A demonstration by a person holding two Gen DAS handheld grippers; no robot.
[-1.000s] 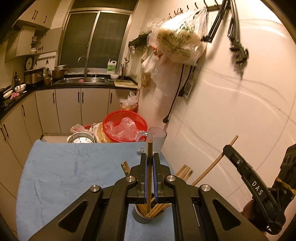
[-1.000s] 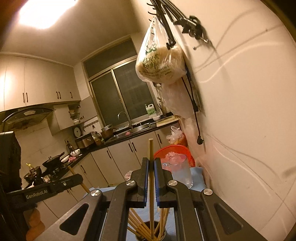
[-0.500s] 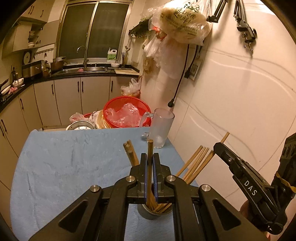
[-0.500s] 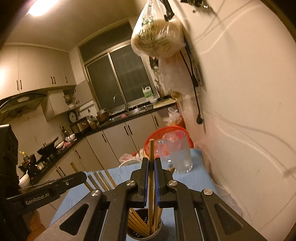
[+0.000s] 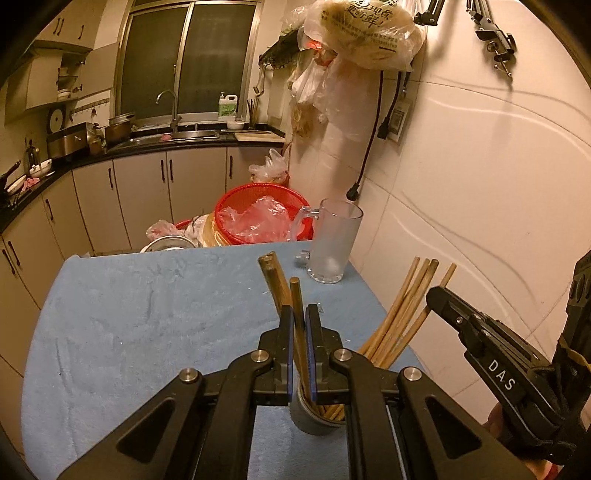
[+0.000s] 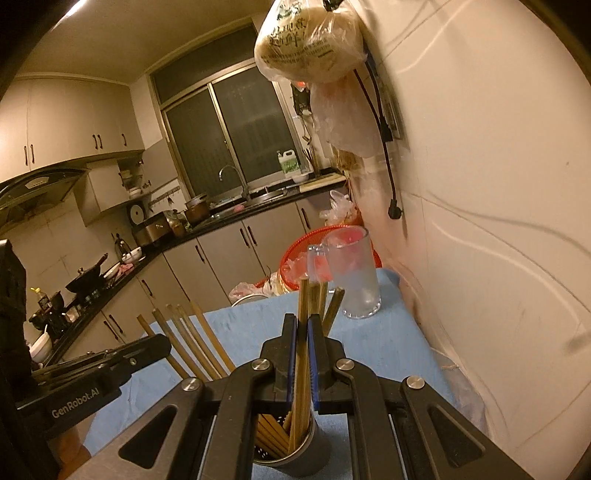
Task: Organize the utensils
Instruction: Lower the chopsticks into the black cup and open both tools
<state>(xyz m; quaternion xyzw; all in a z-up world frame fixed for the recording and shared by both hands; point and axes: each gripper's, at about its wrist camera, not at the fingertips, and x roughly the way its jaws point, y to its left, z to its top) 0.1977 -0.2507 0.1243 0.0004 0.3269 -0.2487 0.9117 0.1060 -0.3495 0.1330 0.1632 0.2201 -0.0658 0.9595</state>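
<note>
A: Nearest, left gripper (image 5: 300, 325): jaws closed on a single chopstick (image 5: 297, 314), lower end down inside the metal holder (image 5: 314, 421).

B: Right gripper (image 6: 302, 336): same story, jaws clamped on another wooden chopstick (image 6: 303, 332), bottom end inside that round holder (image 6: 295, 456).

A: Holder standing on the blue towel (image 5: 147, 325), just under both sets of fingers. Inside it, a fan of bamboo chopsticks (image 5: 402, 314) leaning toward the wall, two darker ones (image 5: 271, 280) leaning away.

B: Seen from the right wrist, a light bundle splayed left (image 6: 192, 336), other tips just behind the held stick.

A: Farther along the towel, at its wall-side far corner, a frosted glass mug (image 5: 332, 243), upright, handle pointing left.

B: Beyond the towel's edge, a red mesh basket (image 5: 258, 192) with crumpled plastic inside.

A: Farthest back, sink faucet (image 5: 168, 107) under the dark window; overhead on the wall, a hanging plastic bag (image 5: 365, 33).
</note>
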